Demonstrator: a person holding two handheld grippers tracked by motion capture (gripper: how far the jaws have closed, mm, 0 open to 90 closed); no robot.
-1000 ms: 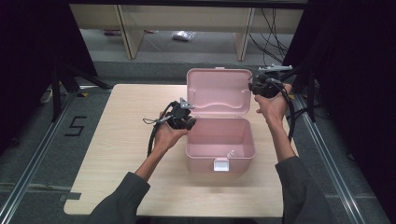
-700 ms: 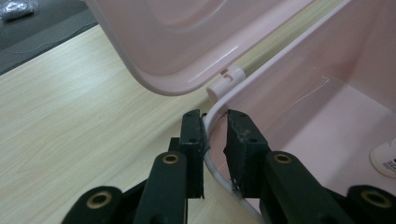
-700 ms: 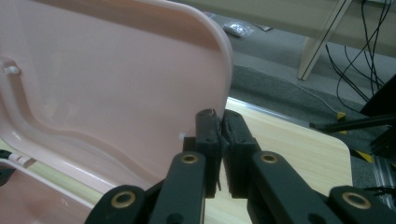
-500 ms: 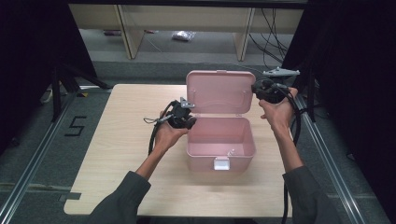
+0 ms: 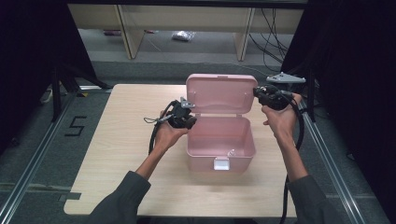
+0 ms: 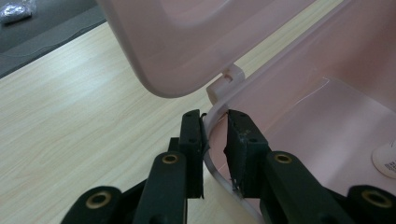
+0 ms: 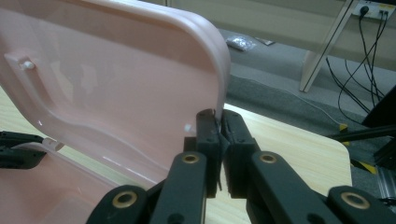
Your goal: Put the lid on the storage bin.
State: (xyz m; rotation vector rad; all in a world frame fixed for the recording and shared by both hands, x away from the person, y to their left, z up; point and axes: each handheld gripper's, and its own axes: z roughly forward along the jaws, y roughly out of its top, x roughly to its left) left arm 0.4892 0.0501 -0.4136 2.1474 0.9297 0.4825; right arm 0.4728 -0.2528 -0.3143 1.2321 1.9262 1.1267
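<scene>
Box (image 5: 220,140) sits mid-surface, nearer the right edge, lid (image 5: 220,94) raised upright. Left tongs (image 6: 215,140) clamp the box's left rim; right tongs (image 7: 219,133) pinch the lid's right edge. Lid-handling is the step in hand, probably; next move needs a steady swing about the hinge.
</scene>
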